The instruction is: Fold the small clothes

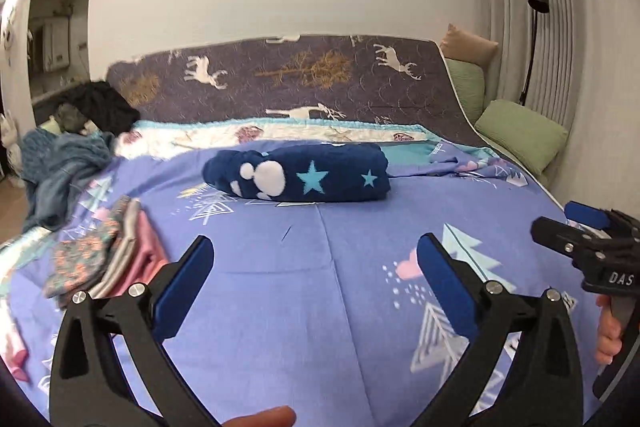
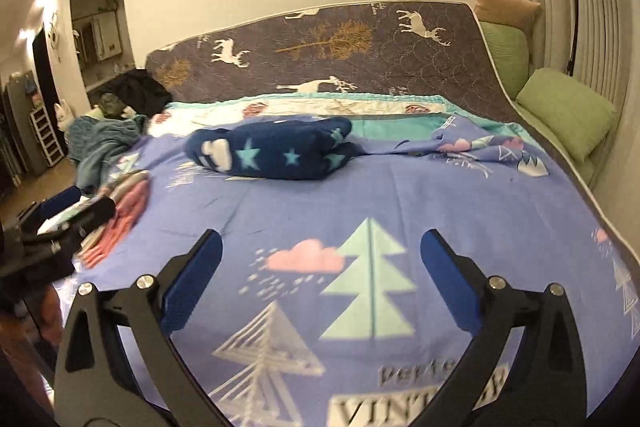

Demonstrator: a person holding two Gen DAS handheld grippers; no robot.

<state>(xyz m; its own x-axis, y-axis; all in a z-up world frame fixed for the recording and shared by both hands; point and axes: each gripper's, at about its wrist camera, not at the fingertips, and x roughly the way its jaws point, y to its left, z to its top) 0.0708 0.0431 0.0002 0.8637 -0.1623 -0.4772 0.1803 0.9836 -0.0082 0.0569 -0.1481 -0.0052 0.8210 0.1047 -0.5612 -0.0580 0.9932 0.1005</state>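
From the left wrist view, the left gripper (image 1: 314,251) is hanging over a bed with its blue-padded jaws spread wide and nothing between them. A lilac sheet (image 1: 304,287) printed with trees, hearts and clouds is covering the bed. The folded navy garment (image 1: 298,175), with white paw prints and teal stars, is lying near the middle of the sheet, well apart from the jaws. A stack of folded clothes (image 1: 108,255) is sitting at the left edge, and green pillows (image 1: 520,135) are leaning by the pleated curtain (image 1: 520,7). The right gripper (image 1: 580,227) is showing at the right edge, its body reading "DAS".

From the right wrist view, the right gripper (image 2: 320,247) is also standing wide open and empty above the sheet (image 2: 440,211). The navy garment (image 2: 272,151) is lying farther up the bed. Print on the sheet is reading "VINT", the rest hidden. The left gripper (image 2: 60,215) is blurring past the clothes stack (image 2: 124,215).
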